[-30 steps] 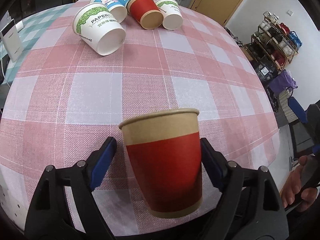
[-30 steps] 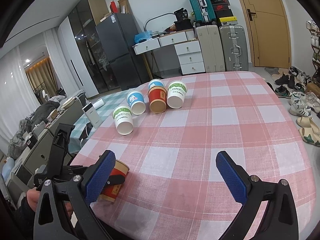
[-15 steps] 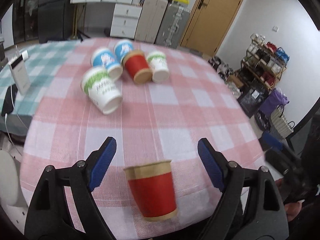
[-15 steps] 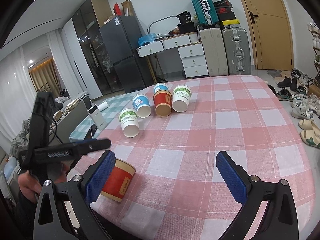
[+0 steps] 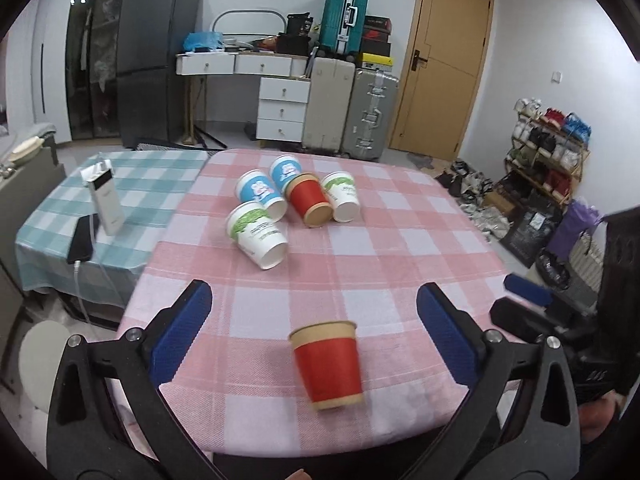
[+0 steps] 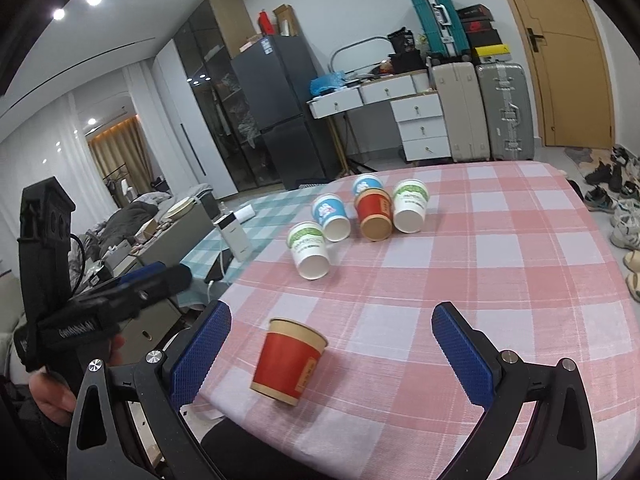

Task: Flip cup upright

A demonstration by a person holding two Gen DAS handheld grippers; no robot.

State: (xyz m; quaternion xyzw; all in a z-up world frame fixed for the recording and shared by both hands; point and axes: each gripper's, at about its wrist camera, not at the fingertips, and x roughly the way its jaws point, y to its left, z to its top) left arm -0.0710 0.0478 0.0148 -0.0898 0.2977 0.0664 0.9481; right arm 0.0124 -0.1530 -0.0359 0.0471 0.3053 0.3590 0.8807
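Red cup [image 5: 329,363] stands upright, mouth up, near the front edge of the tabletop [image 5: 400,264], untouched. Left claw [image 5: 316,332] spread wide, pads either side of the cup and well clear of it, holding nothing. Right claw [image 6: 332,354] likewise spread wide, empty; the cup [image 6: 289,360] sits just inside its left pad, apart from it. Five cups lie on their sides in a cluster at the far end: two blue [image 5: 262,194], one red [image 5: 310,202], two white-green [image 5: 258,234].
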